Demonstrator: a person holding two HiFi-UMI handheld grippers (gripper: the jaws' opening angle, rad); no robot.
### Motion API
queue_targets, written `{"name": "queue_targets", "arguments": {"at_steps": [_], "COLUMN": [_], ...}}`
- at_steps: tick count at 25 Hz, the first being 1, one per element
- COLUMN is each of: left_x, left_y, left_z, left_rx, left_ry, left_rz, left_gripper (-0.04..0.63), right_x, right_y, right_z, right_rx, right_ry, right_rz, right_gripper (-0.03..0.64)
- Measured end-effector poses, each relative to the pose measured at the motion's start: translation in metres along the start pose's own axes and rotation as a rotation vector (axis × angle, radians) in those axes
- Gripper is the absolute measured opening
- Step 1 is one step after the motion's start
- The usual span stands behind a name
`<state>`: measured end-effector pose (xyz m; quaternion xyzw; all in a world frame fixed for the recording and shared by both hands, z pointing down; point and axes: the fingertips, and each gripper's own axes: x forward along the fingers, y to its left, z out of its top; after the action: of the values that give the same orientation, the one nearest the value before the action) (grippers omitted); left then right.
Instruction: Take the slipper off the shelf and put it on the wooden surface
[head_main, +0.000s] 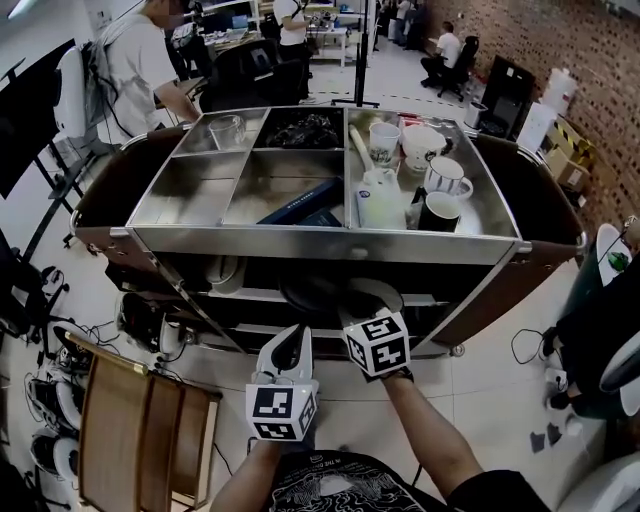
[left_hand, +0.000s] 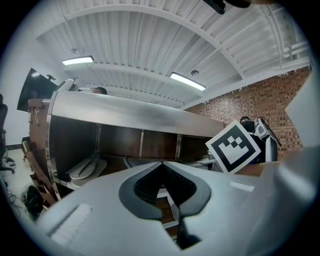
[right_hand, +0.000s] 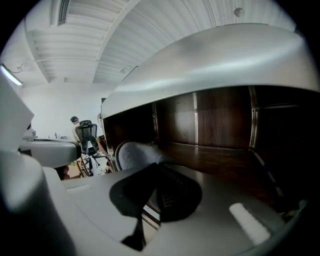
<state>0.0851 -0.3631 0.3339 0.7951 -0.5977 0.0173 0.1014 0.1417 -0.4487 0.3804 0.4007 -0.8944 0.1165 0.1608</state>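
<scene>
A grey slipper (right_hand: 132, 154) lies on the cart's dark lower shelf (right_hand: 215, 160), just beyond my right gripper (right_hand: 159, 165), whose jaws are shut with nothing between them. In the head view the right gripper (head_main: 364, 318) reaches the shelf's front edge, where a pale slipper (head_main: 378, 294) and a dark one (head_main: 318, 296) lie. My left gripper (head_main: 292, 338) hangs a little nearer to me, in front of the shelf, and its jaws (left_hand: 161, 164) meet at the tips, holding nothing. Another light slipper (left_hand: 87, 167) rests at the shelf's left end. The wooden surface (head_main: 140, 440) is at the lower left.
The cart's steel top tray (head_main: 330, 243) overhangs the shelf and holds mugs (head_main: 440, 195), a cup and a blue box. Cables and gear lie on the floor at the left. People stand and sit at desks beyond the cart.
</scene>
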Motion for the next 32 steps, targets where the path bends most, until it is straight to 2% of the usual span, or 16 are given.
{"name": "queue_targets", "arguments": {"at_steps": [9,17,23,32], "left_x": [-0.038,-0.069,-0.108,-0.201], "left_y": [-0.007,-0.008,0.013,0.063], "left_z": [0.002,0.001,-0.009,-0.016], "left_rx": [0.005,-0.021,-0.046,-0.073], "left_ry": [-0.029,-0.05,-0.05,-0.075], "left_rz": [0.06,0.133,0.234,0.438], "left_gripper": [0.005,0.006,0.005,0.006], "right_x": [-0.037,-0.072,-0.077,-0.068], "right_y": [0.037,0.075,0.119,0.223], "right_z": [0.002,0.011,0.014,0.005], "right_rx": [-0.009,-0.049,-0.094,-0.144], "right_ry": [-0.038,-0.072,-0.091,-0.088], "right_rz": [0.048,0.115,0.192,0.372], "right_gripper": [0.003,0.003,0.003,0.003]}}
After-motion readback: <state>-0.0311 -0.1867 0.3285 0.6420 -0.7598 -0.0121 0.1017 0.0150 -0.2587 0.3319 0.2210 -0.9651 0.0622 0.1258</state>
